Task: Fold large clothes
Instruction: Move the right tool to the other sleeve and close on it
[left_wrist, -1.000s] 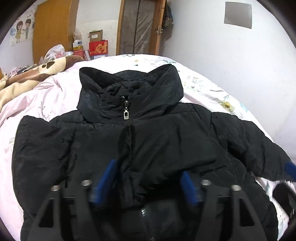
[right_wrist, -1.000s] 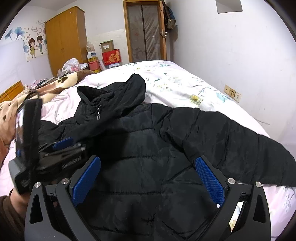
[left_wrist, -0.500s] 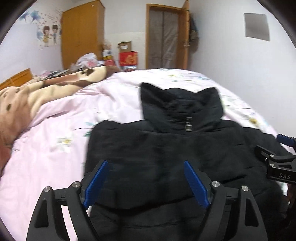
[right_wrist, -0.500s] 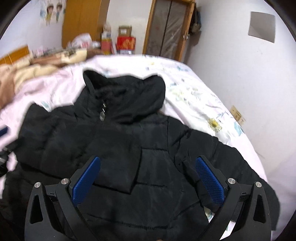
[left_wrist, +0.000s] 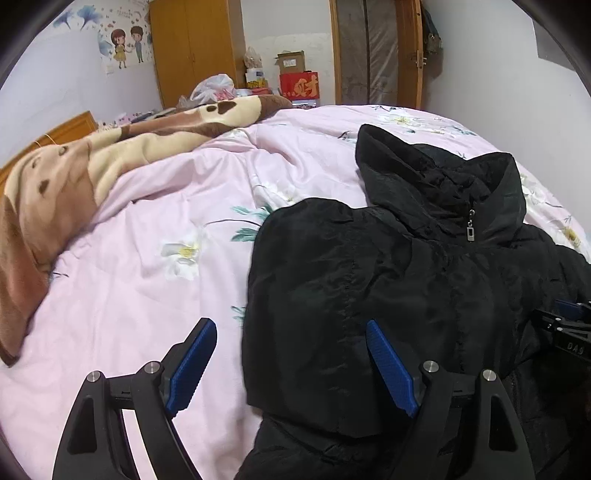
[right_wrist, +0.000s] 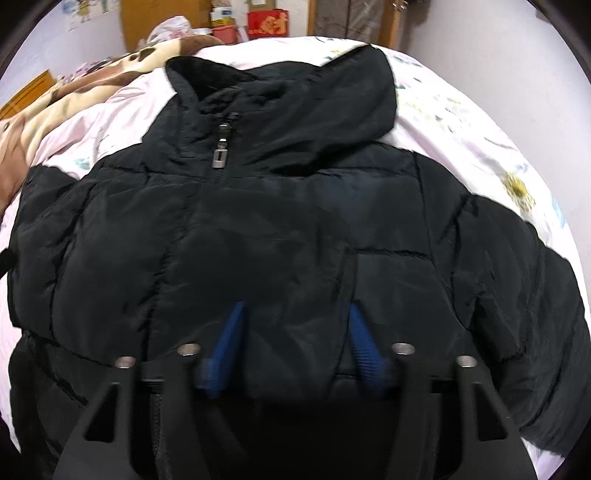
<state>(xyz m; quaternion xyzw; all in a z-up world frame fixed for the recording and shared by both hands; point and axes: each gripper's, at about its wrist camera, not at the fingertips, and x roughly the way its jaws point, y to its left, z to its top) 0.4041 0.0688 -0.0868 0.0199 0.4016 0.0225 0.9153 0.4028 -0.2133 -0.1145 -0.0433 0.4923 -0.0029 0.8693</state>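
Jacket: a black padded jacket (left_wrist: 424, 295) is laid front-up on the bed (left_wrist: 155, 302), collar at the far end, hem at the near end; the front is zipped, with the zip pull (right_wrist: 219, 157) seen below the collar.
Left sleeve: it is seen folded inward across the chest, so that a straight folded edge is formed along the jacket's left side in the left wrist view.
Right sleeve: it is seen spread outward to the right over the bedding in the right wrist view; no fold is made there yet.
Progress: one sleeve fold is judged done; the right sleeve, and the folding of the body from hem to collar, are judged left.
Left gripper (left_wrist: 291, 373): it is held low over the jacket's left edge, jaws spread wide, nothing pinched; one finger is over the sheet, the other over the fabric.
Right gripper (right_wrist: 295, 350): it is held over the lower middle of the jacket, jaws partly spread with fabric between them; the picture is blurred, and whether the cloth is pinched cannot be told.
Bed: a pink floral sheet is spread under the jacket, and a brown and cream blanket (left_wrist: 74, 177) is bunched at the far left.
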